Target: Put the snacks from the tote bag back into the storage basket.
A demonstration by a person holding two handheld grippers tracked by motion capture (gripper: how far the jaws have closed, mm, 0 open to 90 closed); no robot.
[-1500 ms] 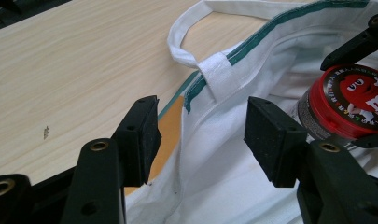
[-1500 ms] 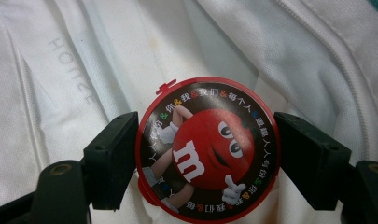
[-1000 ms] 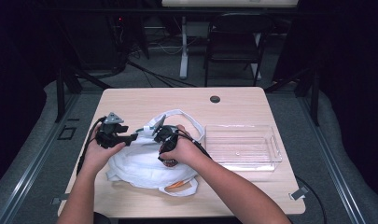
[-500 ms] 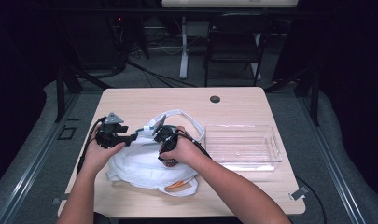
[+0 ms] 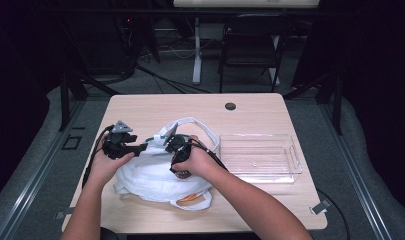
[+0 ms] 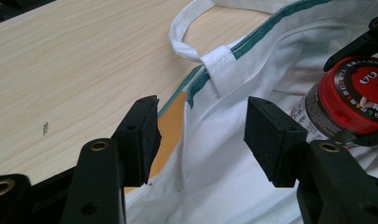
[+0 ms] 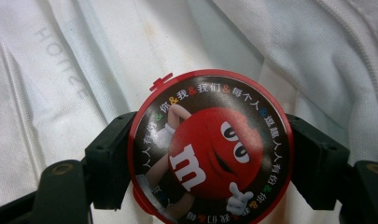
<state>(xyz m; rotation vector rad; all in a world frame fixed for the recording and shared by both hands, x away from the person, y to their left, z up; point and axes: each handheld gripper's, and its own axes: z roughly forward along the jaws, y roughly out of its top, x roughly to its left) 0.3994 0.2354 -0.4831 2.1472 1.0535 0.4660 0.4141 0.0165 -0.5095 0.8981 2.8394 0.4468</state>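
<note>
A white cloth tote bag (image 5: 150, 175) with a green-trimmed rim lies on the wooden table (image 5: 190, 112). My right gripper (image 7: 212, 158) is shut on a round candy tub (image 7: 210, 149) with a red lid showing a red cartoon candy, and holds it over the bag's white lining. In the high view the right gripper (image 5: 179, 167) and the tub (image 5: 181, 173) are at the bag's mouth. My left gripper (image 6: 203, 135) is open, its jaws standing on either side of the bag's near rim (image 6: 196, 93) without pinching it. In the high view the left gripper (image 5: 140, 147) is at the bag's left edge.
A clear plastic tray (image 5: 260, 157) sits on the table to the right of the bag. Something orange (image 5: 190, 198) shows at the bag's near edge. One bag handle (image 5: 200, 125) loops toward the far side. A black grommet (image 5: 230, 106) is near the table's far edge.
</note>
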